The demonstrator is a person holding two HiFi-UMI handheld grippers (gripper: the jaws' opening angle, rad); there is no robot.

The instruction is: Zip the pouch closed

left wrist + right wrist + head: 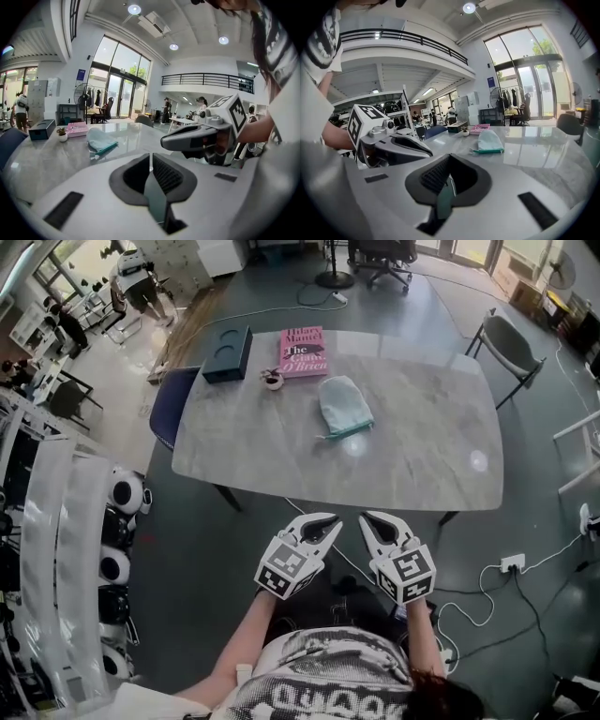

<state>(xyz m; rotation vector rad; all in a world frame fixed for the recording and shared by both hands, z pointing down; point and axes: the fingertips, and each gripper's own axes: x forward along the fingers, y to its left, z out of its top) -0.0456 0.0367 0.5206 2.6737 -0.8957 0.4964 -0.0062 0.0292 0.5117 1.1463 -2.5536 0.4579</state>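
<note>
Well, the pouch (344, 405) is a soft, pale mint fabric thing, rounded at its far end and squared off at the near one, with a darker teal strip running along that near edge. It lies flat and alone around the middle of the desk (422, 456), a little toward the far side. The desk has a smooth, glossy top in grey marbled stone, with rounded corners and window light shining off it. Just beyond the pouch, toward the far left, a pink book (304, 351) lies flat. A tiny potted plant (273, 381) stands beside it, and a dark oblong box (228, 353) sits further left. My left gripper (328, 520) and my right gripper (369, 519) are side by side, short of the desk's near edge and over the dark floor. Both are well apart from the pouch, which sits ahead of them, roughly in line with the gap between the two. Neither one touches the desk. Both are white moulded plastic with ribbed dark pads. On each, the pads are pressed together with nothing between them. A grey chair (511, 343) stands off the desk's far right corner, and a blue one (169, 404) is tucked at its left end.
</note>
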